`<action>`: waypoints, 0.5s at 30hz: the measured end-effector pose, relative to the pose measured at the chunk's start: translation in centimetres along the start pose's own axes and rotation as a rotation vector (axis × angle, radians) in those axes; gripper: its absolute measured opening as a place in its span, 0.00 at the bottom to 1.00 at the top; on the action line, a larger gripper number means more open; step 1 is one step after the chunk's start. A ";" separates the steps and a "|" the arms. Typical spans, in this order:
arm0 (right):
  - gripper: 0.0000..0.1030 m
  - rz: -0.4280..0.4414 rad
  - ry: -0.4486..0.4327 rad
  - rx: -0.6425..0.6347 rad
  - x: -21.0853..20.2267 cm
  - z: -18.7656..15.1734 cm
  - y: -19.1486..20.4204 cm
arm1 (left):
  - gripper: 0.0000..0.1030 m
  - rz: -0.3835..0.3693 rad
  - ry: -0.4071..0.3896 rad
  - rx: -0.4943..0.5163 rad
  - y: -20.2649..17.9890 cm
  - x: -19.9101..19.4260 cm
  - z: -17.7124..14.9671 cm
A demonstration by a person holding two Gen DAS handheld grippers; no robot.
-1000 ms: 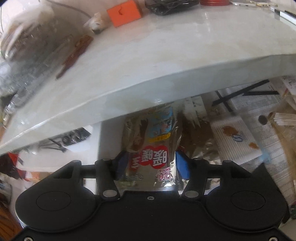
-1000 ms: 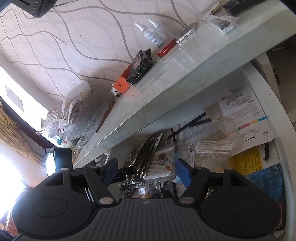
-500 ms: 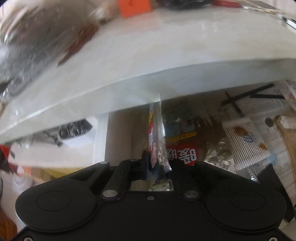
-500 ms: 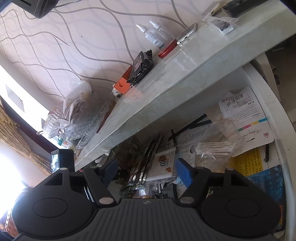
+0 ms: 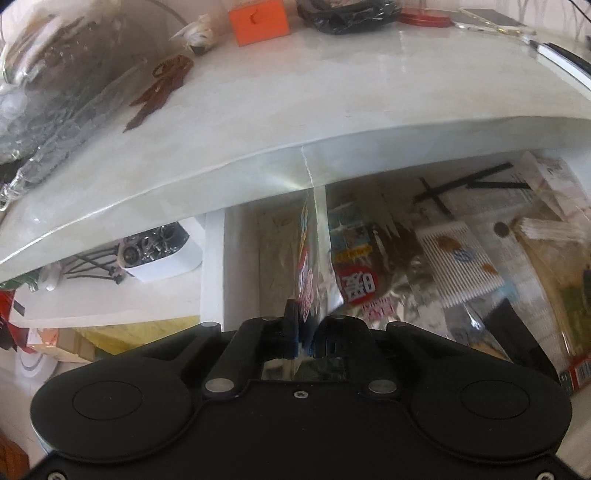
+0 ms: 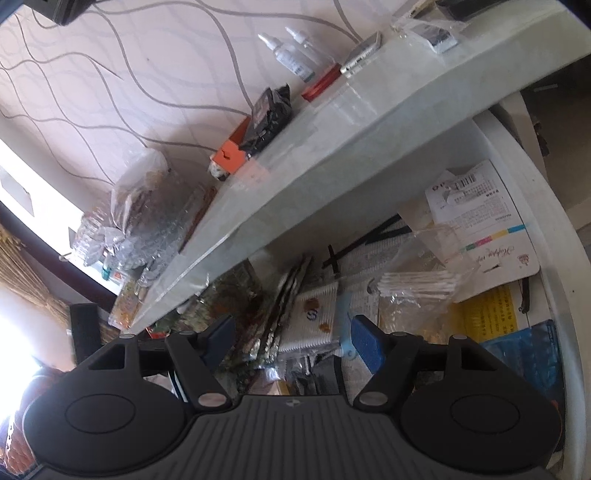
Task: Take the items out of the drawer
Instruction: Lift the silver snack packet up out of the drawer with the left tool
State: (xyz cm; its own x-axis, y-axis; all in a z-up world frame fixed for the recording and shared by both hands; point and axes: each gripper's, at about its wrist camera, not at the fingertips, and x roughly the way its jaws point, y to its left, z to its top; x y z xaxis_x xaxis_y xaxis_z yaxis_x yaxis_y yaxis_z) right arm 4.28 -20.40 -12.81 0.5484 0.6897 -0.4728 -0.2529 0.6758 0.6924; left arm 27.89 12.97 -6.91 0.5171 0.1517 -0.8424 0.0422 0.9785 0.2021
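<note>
Marble-look countertop (image 5: 332,96) overhangs the open drawer (image 6: 546,258), which is crammed: papers, foil sachets, a clear bag of cotton swabs (image 6: 417,284), a white corrugated card (image 5: 461,266), a blue packet (image 6: 524,354) at the near corner. Countertop holds unrelated clutter, among it an orange box (image 5: 258,20) and a crinkled clear bag (image 5: 48,92). The left gripper (image 5: 301,332) is pinched fully together on the near edge of one foil sachet (image 5: 314,258), which stands edge-on from the jaws, its far end reaching up to the countertop's lip; it sits at the drawer's left end, just beside the white partition (image 5: 212,266), lifted clear of the other sachets lying behind it. Judgement: the sachet is light, thin and limp, with a slick metallised skin; held by one edge it will flop and twist, so a firm pinch on the flat sealed border looks better than a grip on the puffed middle, and the far end may catch under the lip if drawn out steeply. The right gripper (image 6: 295,339) hangs over the drawer's middle with jaws standing wide and nothing between them; beyond them lie more sachets (image 6: 288,295) stacked on edge. Those should handle alike: light, crinkly, slippery against each other, best taken one at a time by an exposed edge. Contents not readable; fragility cannot be told.
</note>
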 end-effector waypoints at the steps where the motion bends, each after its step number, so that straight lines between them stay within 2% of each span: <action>1: 0.71 -0.008 0.007 -0.001 0.1 0.0 0.0 | 0.04 -0.002 0.000 0.003 -0.1 -0.6 -0.2; 7: 0.71 -0.062 0.075 -0.040 0.8 0.1 0.6 | 0.04 -0.009 -0.019 0.018 0.7 -4.5 -0.9; 12: 0.72 -0.074 0.133 -0.045 1.3 0.0 0.5 | 0.04 0.009 -0.081 0.028 1.7 -8.4 -0.6; 15: 0.76 -0.096 0.153 -0.058 1.7 0.0 0.7 | 0.04 0.032 -0.118 0.040 2.1 -10.0 -0.2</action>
State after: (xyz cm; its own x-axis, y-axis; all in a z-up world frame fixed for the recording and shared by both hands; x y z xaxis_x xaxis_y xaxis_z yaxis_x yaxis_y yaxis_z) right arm 4.98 -18.75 -13.13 0.4455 0.6496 -0.6161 -0.2531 0.7515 0.6093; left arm 22.61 13.57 1.89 0.6157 0.1629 -0.7710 0.0567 0.9667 0.2496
